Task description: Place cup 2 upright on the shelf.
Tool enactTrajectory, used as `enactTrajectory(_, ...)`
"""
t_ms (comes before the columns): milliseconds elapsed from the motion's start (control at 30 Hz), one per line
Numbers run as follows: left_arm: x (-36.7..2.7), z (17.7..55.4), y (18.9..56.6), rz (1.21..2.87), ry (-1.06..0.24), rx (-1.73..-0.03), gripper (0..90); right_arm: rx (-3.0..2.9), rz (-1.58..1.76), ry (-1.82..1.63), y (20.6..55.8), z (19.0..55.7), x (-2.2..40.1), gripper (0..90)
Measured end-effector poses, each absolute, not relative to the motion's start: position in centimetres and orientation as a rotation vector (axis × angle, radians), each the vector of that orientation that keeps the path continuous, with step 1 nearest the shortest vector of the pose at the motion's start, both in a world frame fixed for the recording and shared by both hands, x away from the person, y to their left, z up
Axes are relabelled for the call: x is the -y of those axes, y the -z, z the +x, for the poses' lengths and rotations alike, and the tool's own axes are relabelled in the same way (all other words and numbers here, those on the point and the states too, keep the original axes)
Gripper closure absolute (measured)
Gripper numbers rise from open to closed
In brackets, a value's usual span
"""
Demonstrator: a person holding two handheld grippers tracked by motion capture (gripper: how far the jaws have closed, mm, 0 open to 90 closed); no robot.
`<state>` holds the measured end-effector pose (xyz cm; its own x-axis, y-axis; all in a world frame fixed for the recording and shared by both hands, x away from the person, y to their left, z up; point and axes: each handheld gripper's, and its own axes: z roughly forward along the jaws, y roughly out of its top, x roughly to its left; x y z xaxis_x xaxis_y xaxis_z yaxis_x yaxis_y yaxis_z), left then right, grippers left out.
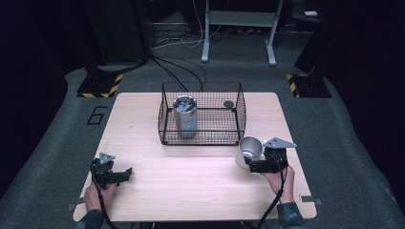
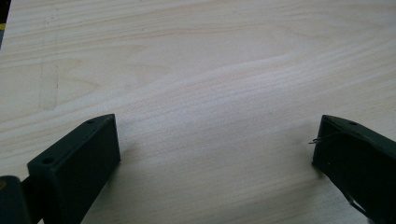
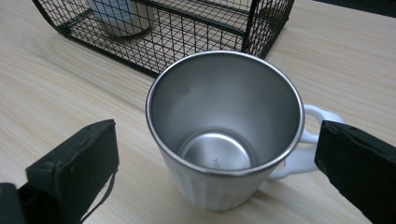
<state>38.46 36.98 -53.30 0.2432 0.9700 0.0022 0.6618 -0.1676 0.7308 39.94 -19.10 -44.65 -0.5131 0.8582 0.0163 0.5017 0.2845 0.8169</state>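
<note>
Nearest the person, at the table's [image 1: 191,191] front left, the left gripper [image 1: 125,173] rests low over bare wood with its jaws spread wide and nothing between them; the left gripper view confirms an open gap above plain boards.

At the front right, the right gripper [image 3: 217,154] is lined up on the mug [image 3: 224,135]. Its jaws stand released, one on either side of the mug, with the far jaw just beside the handle [image 3: 310,140]; no contact is evident. The mug stands upright on the table, near the front right corner of the wire basket [image 1: 200,138] and outside it.

Handling assessment: the mug appears to be a steel-lined cup with a white outer shell, empty, so it should be light and rigid. It will not deform under jaw pressure. The smooth wall and polished rim are likely slippery, and the body tapers towards the base, so a grip low on the wall could slide. Recommended hold: across the body just under the rim, or one jaw inside and one outside the wall, opposite the handle. Avoid pinching the handle alone; the cup may swing.

Farther back, the basket holds an upright metal tumbler [image 1: 185,116] and a small dark disc [image 1: 229,104] at its rear right.
</note>
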Motion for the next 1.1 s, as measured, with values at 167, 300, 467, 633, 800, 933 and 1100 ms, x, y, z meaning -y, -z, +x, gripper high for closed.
enactTrajectory(167, -37.0, 38.5, 53.3, 1.907, -0.648, -1.486, 0.4, -2.143, 1.223, -1.093, 44.6, 40.9, 18.6, 0.0)
enactTrajectory(300, -37.0, 38.5, 53.3, 1.907, -0.649, -1.486, 0.5, -2.159, 1.218, -1.070, 44.5, 41.7, 18.2, 0.0)
enactTrajectory(467, -36.9, 38.5, 53.3, 1.898, -0.650, -1.490, 0.5, -2.176, 1.220, -1.045, 44.6, 42.5, 17.7, 0.0)
enactTrajectory(633, -37.0, 38.5, 53.3, 1.908, -0.650, -1.485, 0.5, -2.176, 1.224, -1.030, 44.8, 42.8, 17.5, 0.0)
enactTrajectory(800, -37.0, 38.5, 53.3, 1.909, -0.650, -1.485, 0.4, -2.155, 1.215, -0.984, 45.1, 42.8, 17.3, 2.5)
enactTrajectory(933, -37.0, 38.5, 53.3, 1.908, -0.650, -1.486, 0.5, -2.162, 1.198, -0.995, 45.2, 42.8, 17.5, 2.9)
enactTrajectory(1100, -37.0, 38.5, 53.3, 1.909, -0.649, -1.487, 0.4, -2.156, 1.194, -0.994, 45.2, 42.6, 17.4, 3.4)
